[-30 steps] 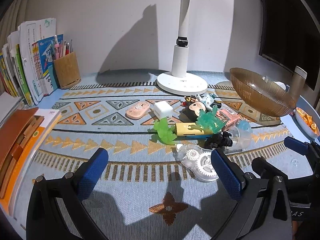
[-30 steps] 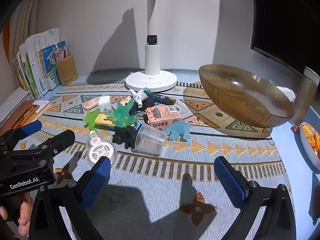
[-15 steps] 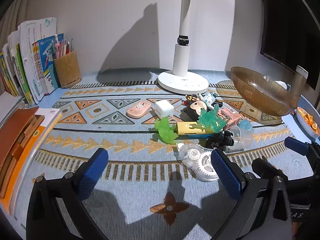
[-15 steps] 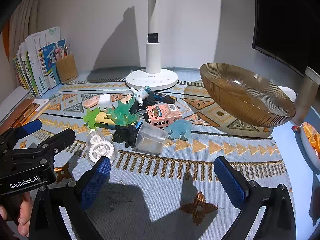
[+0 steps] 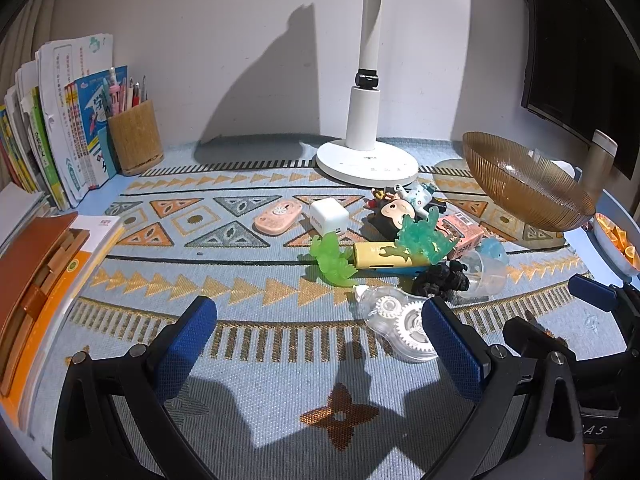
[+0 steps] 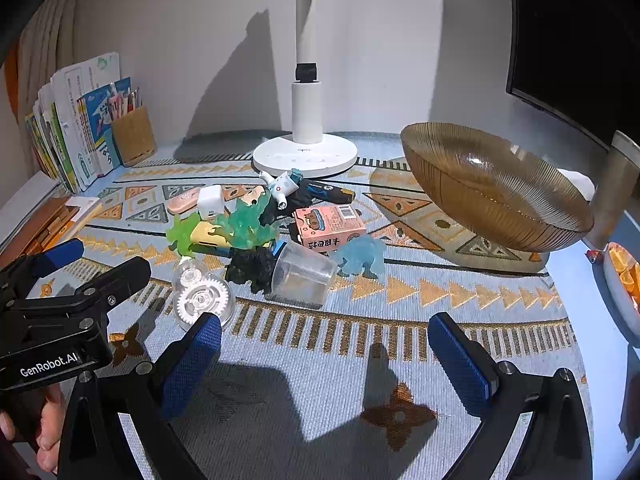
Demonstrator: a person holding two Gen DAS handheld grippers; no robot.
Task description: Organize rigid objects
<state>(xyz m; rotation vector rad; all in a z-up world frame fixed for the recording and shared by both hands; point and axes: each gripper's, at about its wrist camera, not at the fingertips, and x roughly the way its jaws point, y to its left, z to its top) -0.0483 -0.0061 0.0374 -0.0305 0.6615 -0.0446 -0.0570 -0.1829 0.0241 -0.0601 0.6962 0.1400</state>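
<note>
Partly behind black figure (image 6: 250, 266), clear cup (image 6: 304, 276).

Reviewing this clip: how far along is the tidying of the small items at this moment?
Nothing looks done: the amber bowl is empty. Nothing is in hand: the left gripper and right gripper are both open, short of the pile. Everything is left on the mat: the clear correction-tape dispenser, tipped plastic cup, pink box, blue figure, green figures, white charger and the rest.
</note>
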